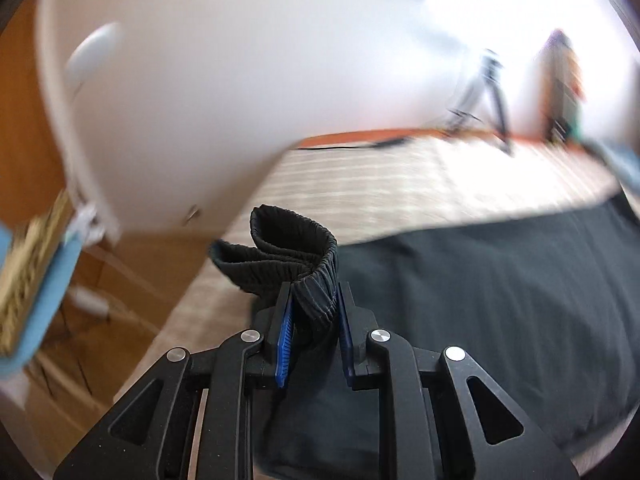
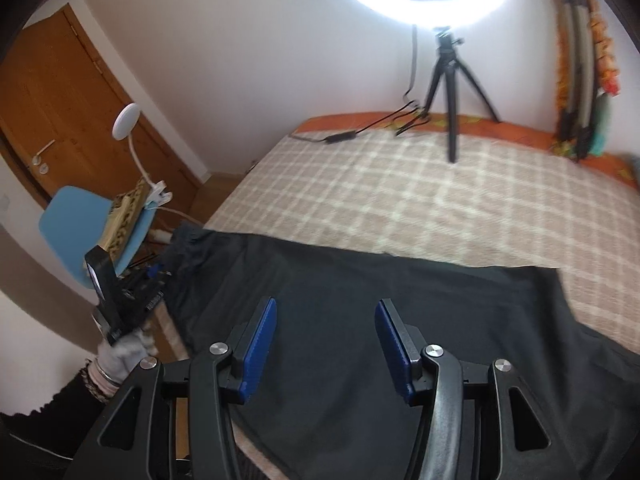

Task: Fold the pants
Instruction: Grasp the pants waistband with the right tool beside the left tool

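Observation:
Black pants (image 2: 380, 320) lie spread flat on the checked bedspread (image 2: 400, 192); they also show in the left wrist view (image 1: 480, 300). My left gripper (image 1: 314, 300) is shut on the pants' ribbed elastic waistband (image 1: 292, 252), which bunches up above the blue pads and is lifted at the bed's left edge. The left gripper also shows in the right wrist view (image 2: 132, 292), held by a gloved hand at the pants' left end. My right gripper (image 2: 326, 316) is open and empty, hovering over the middle of the pants.
A ring light on a tripod (image 2: 452, 92) stands on the far side of the bed, with its cable (image 2: 360, 130) trailing left. A blue chair (image 2: 80, 224) with a clip lamp (image 2: 126, 124) stands left of the bed, by a wooden door (image 2: 52, 120).

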